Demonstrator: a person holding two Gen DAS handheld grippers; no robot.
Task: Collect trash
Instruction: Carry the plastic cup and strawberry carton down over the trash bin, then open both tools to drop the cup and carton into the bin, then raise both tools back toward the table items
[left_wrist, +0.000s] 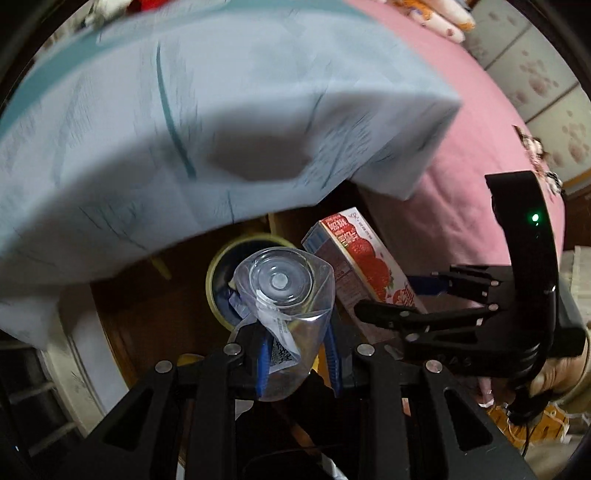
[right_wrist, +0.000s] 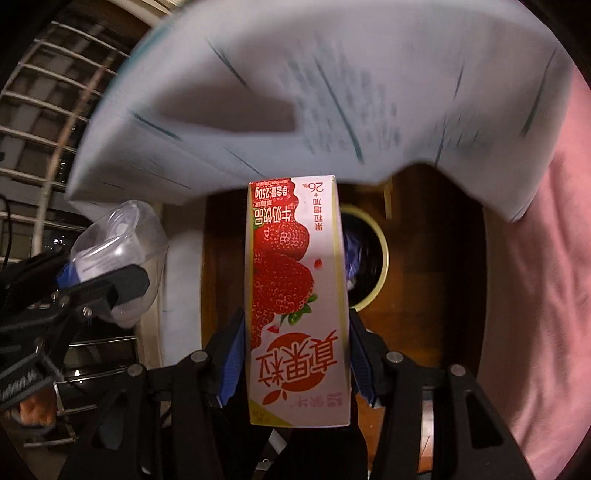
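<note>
My left gripper (left_wrist: 297, 354) is shut on a clear crushed plastic bottle (left_wrist: 284, 291), held bottom-forward above a yellow-rimmed waste bin (left_wrist: 218, 280) on the dark wood floor. My right gripper (right_wrist: 297, 354) is shut on a strawberry milk carton (right_wrist: 295, 280), held above the same bin (right_wrist: 376, 258). The carton (left_wrist: 354, 258) and right gripper (left_wrist: 384, 314) show at the right of the left wrist view. The bottle (right_wrist: 118, 236) and left gripper (right_wrist: 96, 284) show at the left of the right wrist view.
A large pale blue box with printed text (left_wrist: 184, 122) hangs blurred over the bin, also seen in the right wrist view (right_wrist: 332, 92). A pink bedsheet (left_wrist: 461, 147) lies to the right. A white metal rack (right_wrist: 44, 110) stands at the left.
</note>
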